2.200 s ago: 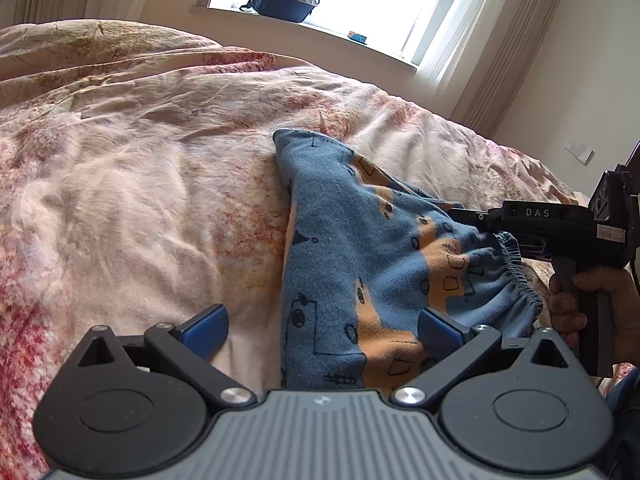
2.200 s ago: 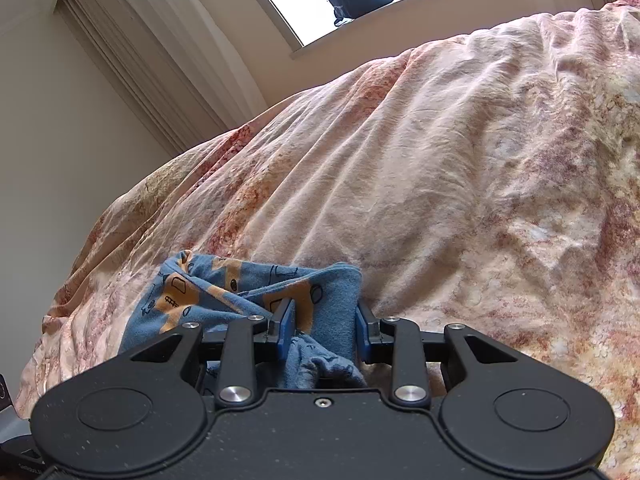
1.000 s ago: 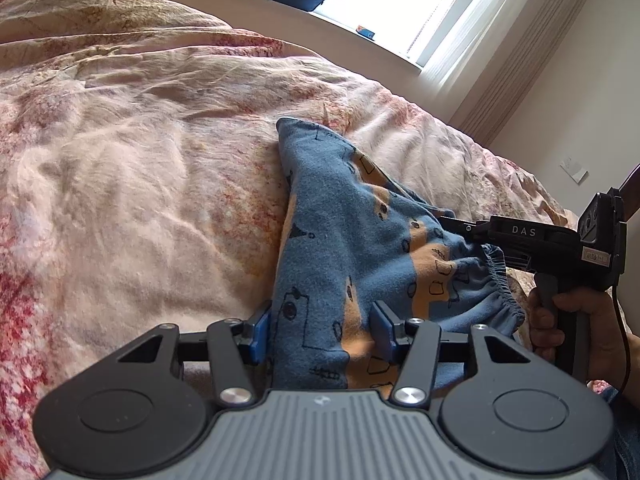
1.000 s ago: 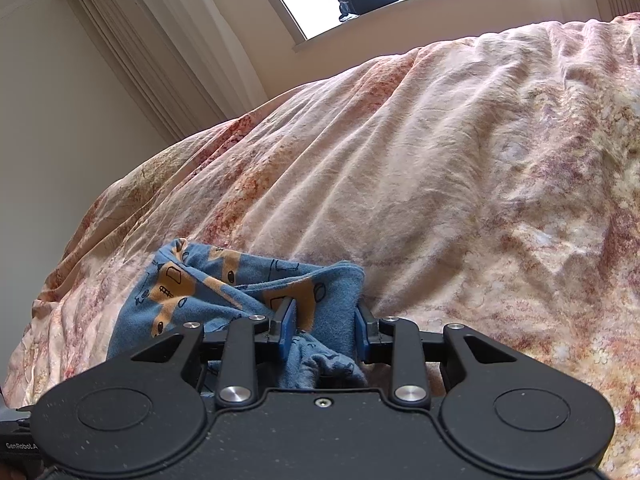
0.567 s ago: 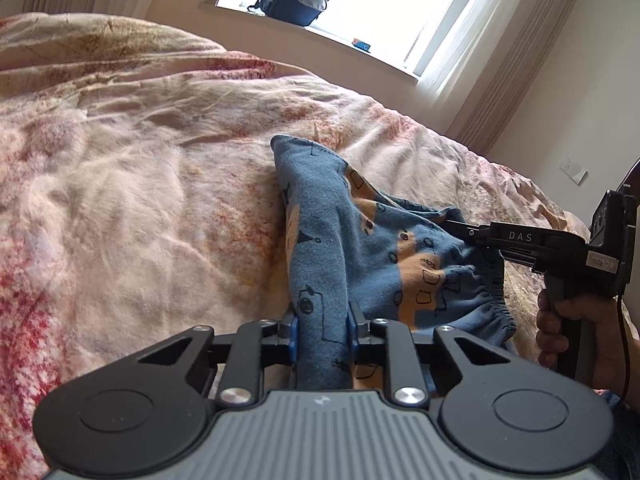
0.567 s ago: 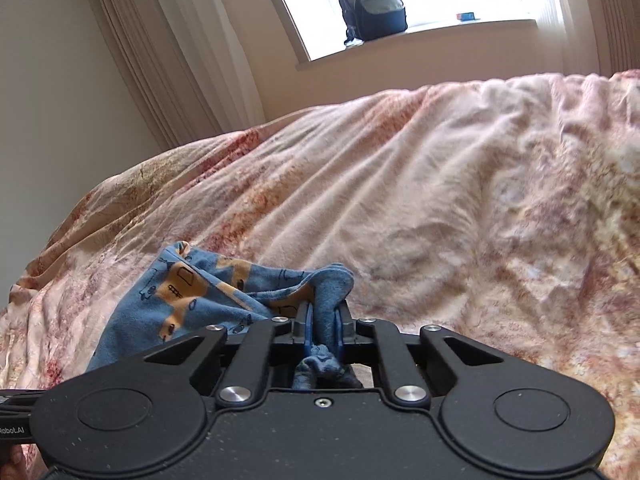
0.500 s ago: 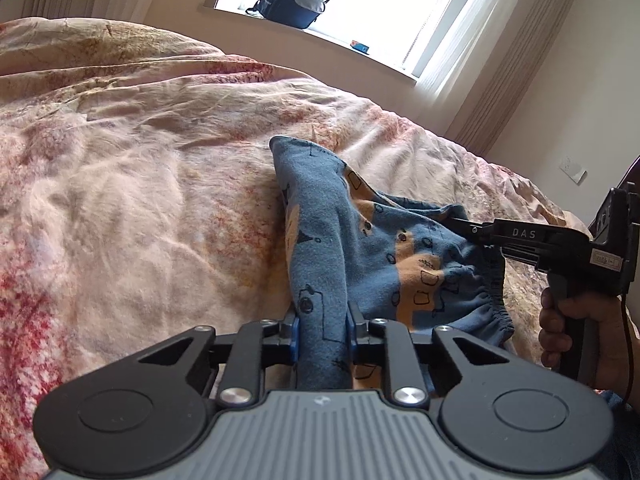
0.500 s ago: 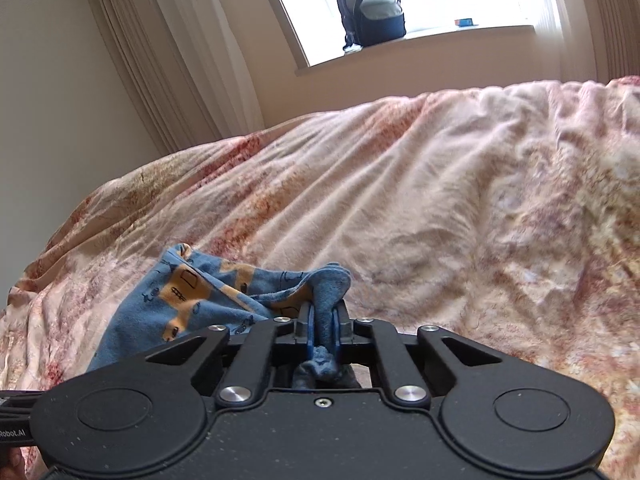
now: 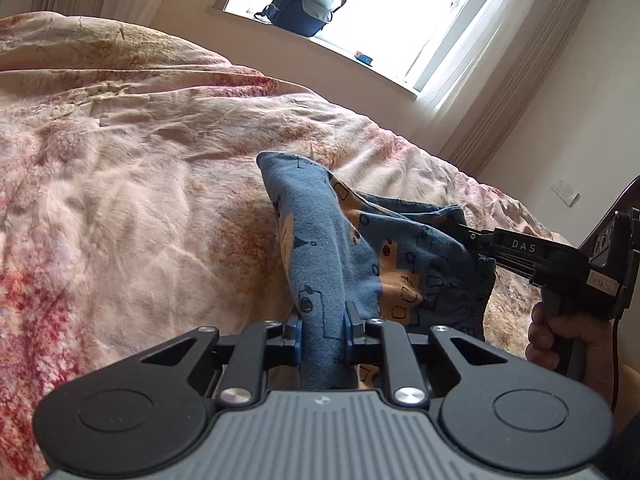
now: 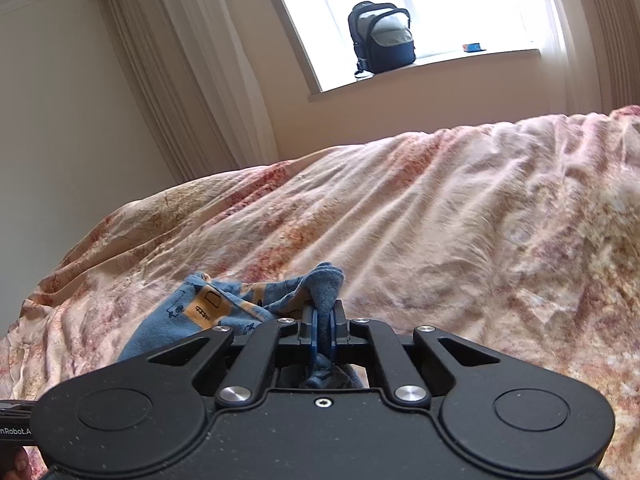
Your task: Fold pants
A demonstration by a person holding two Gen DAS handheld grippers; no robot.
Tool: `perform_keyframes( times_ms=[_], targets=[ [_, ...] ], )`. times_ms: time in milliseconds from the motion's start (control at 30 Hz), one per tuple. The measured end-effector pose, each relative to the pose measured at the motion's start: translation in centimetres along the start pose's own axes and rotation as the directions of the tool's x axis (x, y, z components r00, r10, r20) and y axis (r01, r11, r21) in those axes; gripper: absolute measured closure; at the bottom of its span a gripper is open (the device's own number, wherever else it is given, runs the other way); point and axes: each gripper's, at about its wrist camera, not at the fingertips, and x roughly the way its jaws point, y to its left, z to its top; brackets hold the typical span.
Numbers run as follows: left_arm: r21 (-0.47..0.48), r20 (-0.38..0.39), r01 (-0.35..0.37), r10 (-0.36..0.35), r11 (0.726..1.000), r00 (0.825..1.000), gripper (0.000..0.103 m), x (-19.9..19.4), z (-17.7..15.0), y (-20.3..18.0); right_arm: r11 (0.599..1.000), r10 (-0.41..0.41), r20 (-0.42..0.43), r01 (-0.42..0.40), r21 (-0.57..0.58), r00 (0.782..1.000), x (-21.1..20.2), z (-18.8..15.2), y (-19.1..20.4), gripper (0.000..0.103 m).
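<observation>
1. Now that both grippers have closed from wide open, the pants (image 9: 360, 256) are being lifted off the bedspread (image 9: 132, 208), readying a fold.
2. Left gripper (image 9: 323, 330) is clenching a bunched edge.
3. Right gripper (image 10: 323, 322) is pinching the waistband tightly, jaws nearly touching.

Bed under a rumpled floral cover, with one garment on it

The bed (image 9: 132, 184) wears a creased cream cover blotched with pink and red, running far back toward the wall under the window. The blue pants (image 9: 320, 240) with orange patches lie on it toward the near right in the left wrist view, their far end resting on the cover, the near part raised.
</observation>
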Motion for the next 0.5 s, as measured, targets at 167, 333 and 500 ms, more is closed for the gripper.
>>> perform_keyframes(
  times_ms=[167,333,500],
  targets=[
    [-0.001,0.010,0.000,0.000,1.000,1.000,0.083,-0.5,0.3,0.0,1.000,0.000,-0.006,-0.001,-0.029,1.000,0.3,0.1,0.7,0.098],
    [0.016,0.042,-0.025,0.024,1.000,0.999,0.083,-1.0,0.6,0.1,0.999,0.011,-0.011,-0.012,-0.045,1.000,0.6,0.4,1.6,0.098],
    [0.033,0.087,-0.058,0.055,0.998,0.995,0.083,-1.8,1.2,0.2,0.998,0.026,-0.008,-0.026,-0.063,1.000,1.3,1.0,2.7,0.098]
  ],
)
